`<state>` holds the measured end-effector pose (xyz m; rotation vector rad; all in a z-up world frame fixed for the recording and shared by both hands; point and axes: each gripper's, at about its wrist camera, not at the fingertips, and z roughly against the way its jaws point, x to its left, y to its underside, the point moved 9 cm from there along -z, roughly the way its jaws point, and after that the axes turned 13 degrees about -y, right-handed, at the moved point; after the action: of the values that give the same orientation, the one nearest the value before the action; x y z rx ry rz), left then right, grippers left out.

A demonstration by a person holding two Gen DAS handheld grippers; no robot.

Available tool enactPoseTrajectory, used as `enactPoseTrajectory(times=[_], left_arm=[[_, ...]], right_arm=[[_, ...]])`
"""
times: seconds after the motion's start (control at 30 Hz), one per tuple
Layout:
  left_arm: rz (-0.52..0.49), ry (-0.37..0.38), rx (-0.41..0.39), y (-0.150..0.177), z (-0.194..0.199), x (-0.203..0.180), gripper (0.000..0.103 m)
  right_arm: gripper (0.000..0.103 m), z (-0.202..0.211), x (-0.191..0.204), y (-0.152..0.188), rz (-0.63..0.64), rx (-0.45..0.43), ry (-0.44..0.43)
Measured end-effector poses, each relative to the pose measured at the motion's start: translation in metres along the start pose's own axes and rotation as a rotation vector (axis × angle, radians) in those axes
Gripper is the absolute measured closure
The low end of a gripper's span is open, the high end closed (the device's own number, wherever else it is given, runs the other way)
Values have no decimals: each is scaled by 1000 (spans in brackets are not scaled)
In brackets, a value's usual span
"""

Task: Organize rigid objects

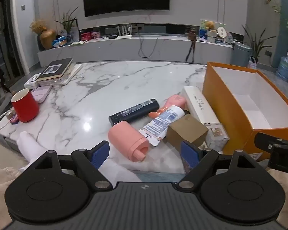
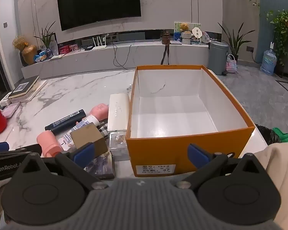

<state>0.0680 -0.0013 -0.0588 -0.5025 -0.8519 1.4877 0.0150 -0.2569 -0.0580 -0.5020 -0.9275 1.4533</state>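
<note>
Left wrist view: pink plastic bottle point(image 1: 127, 140) lies on the marble table point(image 1: 98, 88), just ahead of the spread, empty left gripper point(image 1: 145, 151). Sorting looks unstarted; next, grasp it for the empty orange cardboard box point(image 2: 182, 149), facing the right gripper point(image 2: 142, 154), likewise agape.

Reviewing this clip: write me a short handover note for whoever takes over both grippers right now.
Left hand-held gripper: open, holding nothing, facing the pile.
Right hand-held gripper: open, holding nothing, facing the near wall of the orange box.
Orange box: nothing in it.
Left of the box on the marble table: pink bottle, black can, white tube, second pink bottle, brown carton, long white box, small clear case. A dark flat box lies at the near edge.
Done: nothing boxed.
Left: probably move the pile into the box; the nearest pink bottle looks easiest for the left.
</note>
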Motion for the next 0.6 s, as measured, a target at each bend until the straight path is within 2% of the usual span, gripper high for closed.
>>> enactPoseTrajectory(times=[0.1,0.33,0.6], left_arm=[[-6,24,-18,-1,7,-1,5],[-40,90,4,2,5,-12,5],[-33,90,26,5,1,-12,5]], right_arm=[[2,0,0,0,-1,-1,-1],[2,2,0,3,-1,6,-5],[2,-1,1,1,1,9,-7]])
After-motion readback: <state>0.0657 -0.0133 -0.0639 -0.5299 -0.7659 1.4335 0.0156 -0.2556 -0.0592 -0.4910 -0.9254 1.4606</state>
